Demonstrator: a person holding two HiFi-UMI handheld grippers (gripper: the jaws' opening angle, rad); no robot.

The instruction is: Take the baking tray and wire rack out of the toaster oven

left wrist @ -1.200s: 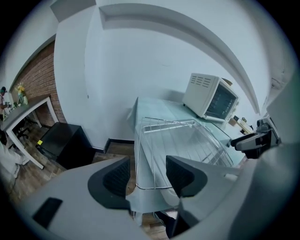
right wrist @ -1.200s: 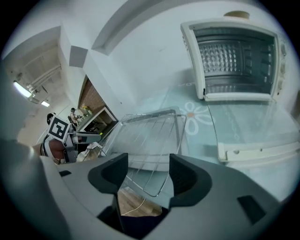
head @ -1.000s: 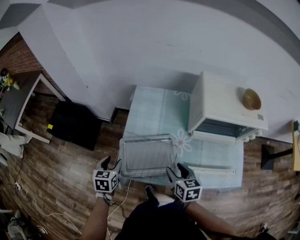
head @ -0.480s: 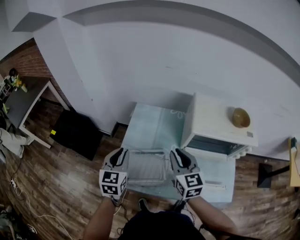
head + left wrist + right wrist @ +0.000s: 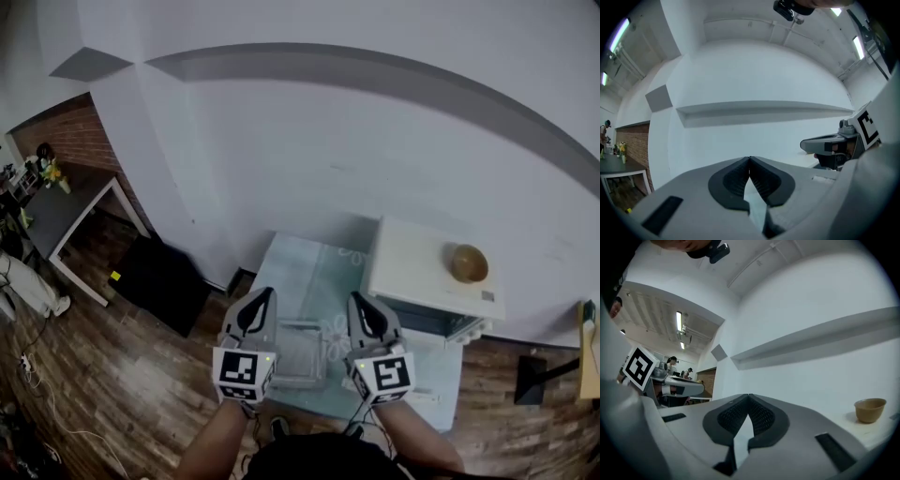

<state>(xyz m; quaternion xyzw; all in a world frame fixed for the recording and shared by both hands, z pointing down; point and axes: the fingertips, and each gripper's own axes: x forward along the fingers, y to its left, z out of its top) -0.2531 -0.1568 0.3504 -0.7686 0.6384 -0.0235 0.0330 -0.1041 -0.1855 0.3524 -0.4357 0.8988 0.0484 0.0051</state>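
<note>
Tray point(image 5: 302, 358) sits on the table point(image 5: 305, 267) at 8 o'clock from the oven point(image 5: 427, 272), seemingly out; the rack I cannot make out. Left gripper point(image 5: 266, 294) and right gripper point(image 5: 356, 300), jaws just clenched on nothing, hang above it. I'd check the rack is out too before stopping.

Table point(image 5: 302, 265) (clothed): toaster oven point(image 5: 424, 274), baking tray point(image 5: 302, 356)
</note>
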